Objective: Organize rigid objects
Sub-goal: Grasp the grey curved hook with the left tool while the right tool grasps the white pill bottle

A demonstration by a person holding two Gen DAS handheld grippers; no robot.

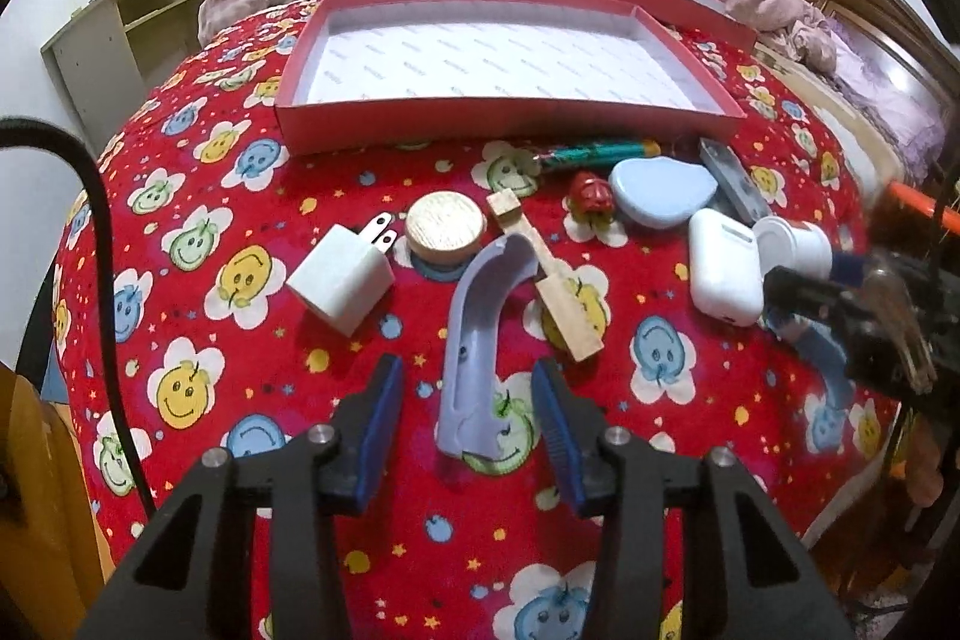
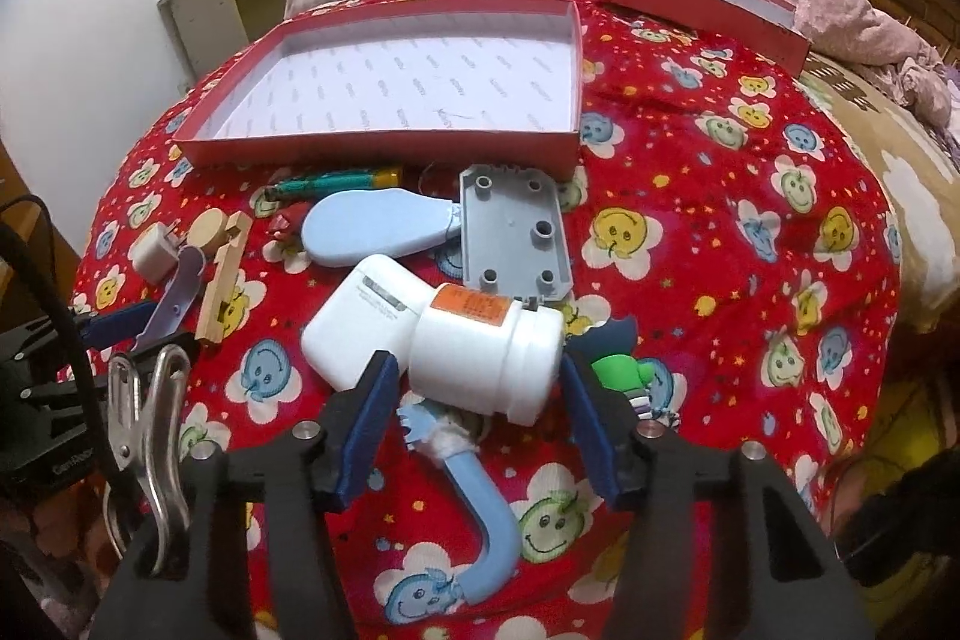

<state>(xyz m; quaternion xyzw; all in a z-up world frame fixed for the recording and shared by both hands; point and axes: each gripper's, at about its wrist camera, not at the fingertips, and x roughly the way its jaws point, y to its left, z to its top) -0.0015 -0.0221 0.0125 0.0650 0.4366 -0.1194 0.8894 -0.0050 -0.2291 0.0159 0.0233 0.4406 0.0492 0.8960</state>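
Observation:
A lilac curved plastic piece [image 1: 480, 292] lies on the red smiley blanket between the pads of my left gripper [image 1: 468, 388], with a gap showing on each side, so the jaws are open. In the right wrist view a white bottle [image 2: 486, 352] with an orange label lies on its side between the pads of my right gripper [image 2: 477, 370]. The pads stand close beside it without visibly pressing. Behind the objects sits the empty red box tray [image 1: 510, 118] with its white lining, seen also as the red tray [image 2: 390, 148].
Around the left gripper lie a white charger cube [image 1: 342, 280], a wooden disc [image 1: 444, 226] and a wooden stick [image 1: 558, 292]. Near the bottle: a white case [image 2: 360, 322], grey plate [image 2: 516, 232], blue oval case [image 2: 372, 226], blue fork [image 2: 480, 508], green toy [image 2: 618, 370]. The red lid [image 2: 690, 10] leans at the back.

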